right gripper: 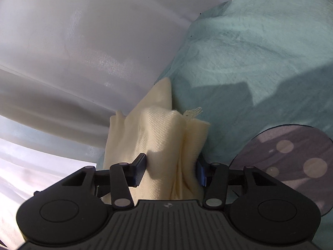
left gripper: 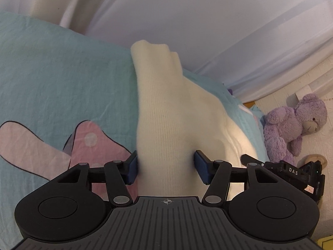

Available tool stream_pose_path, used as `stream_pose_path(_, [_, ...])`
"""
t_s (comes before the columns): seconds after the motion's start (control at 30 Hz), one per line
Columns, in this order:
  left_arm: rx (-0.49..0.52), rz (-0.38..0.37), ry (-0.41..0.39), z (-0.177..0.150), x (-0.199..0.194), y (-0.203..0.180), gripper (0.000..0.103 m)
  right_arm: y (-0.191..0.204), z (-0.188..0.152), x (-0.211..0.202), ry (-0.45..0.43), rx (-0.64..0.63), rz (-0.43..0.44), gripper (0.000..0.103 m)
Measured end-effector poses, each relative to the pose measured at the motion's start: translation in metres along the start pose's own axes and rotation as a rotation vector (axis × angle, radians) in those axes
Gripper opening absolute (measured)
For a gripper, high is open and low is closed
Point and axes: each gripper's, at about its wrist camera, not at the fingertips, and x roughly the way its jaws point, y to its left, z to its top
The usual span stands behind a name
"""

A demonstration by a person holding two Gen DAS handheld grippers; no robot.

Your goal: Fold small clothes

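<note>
A cream knit garment lies on the teal bed sheet, one narrow part running away from me toward the wall. My left gripper straddles that part. Its blue pads stand at the cloth's two sides and the knit between them is smooth, not pinched. In the right wrist view the same garment is bunched into upright folds at the edge of the sheet. My right gripper has its pads pressed into both sides of that bunch.
A purple plush bear lies on the pale floor to the right of the bed. White curtains hang behind it. A pink dotted print marks the sheet at left. The other gripper's black body shows at right.
</note>
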Motion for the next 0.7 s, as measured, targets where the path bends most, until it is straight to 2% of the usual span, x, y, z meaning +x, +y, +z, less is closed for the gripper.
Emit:
stream_pose_path(0.3, [0.001, 0.009, -0.008, -0.001, 0.001, -0.002, 0.049, -0.005, -0.002, 0.012, 0.001, 0.075, 0.052, 0.037])
stream_pose_path(0.53, [0.045, 0.038, -0.05, -0.007, -0.014, -0.015, 0.038, 0.011, -0.011, 0.006, -0.044, 0.018, 0.057, 0.031])
stream_pose_path(0.7, [0.06, 0.015, -0.084, -0.011, -0.039, -0.026, 0.035, 0.037, -0.02, -0.002, -0.057, -0.037, 0.118, 0.03])
